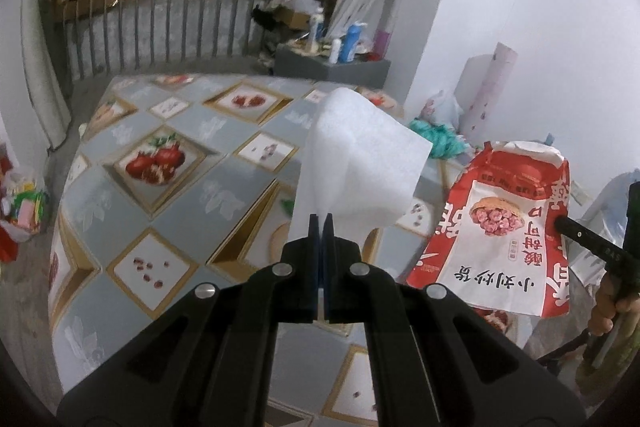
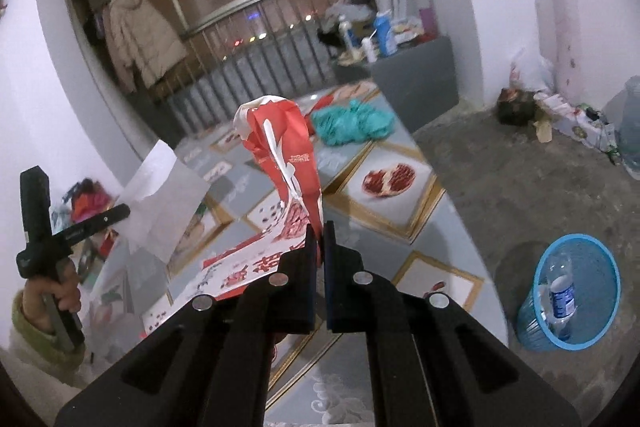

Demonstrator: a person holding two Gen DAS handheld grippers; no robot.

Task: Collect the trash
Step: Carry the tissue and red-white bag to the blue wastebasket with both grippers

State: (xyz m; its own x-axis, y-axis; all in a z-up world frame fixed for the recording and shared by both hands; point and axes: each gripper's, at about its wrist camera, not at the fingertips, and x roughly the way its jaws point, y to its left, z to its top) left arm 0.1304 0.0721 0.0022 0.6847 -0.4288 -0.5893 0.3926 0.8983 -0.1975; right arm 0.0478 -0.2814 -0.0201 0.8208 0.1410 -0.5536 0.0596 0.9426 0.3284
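My left gripper [image 1: 320, 217] is shut on a white sheet of tissue paper [image 1: 360, 163], which stands up above the patterned table [image 1: 168, 219]. The same paper [image 2: 164, 203] shows at the left of the right wrist view, held off the table. My right gripper [image 2: 319, 227] is shut on the edge of a red and white paper snack bag [image 2: 284, 163], lifted above the table. In the left wrist view that bag [image 1: 504, 231] hangs at the right with the right gripper's finger [image 1: 580, 237] against it. A crumpled teal plastic bag [image 2: 352, 121] lies on the table's far part.
A blue mesh waste basket [image 2: 572, 291] with a plastic bottle inside stands on the floor at the right of the table. Bags and clutter sit along the far wall [image 2: 552, 107]. A grey box [image 1: 332, 67] with bottles stands behind the table. A railing runs behind.
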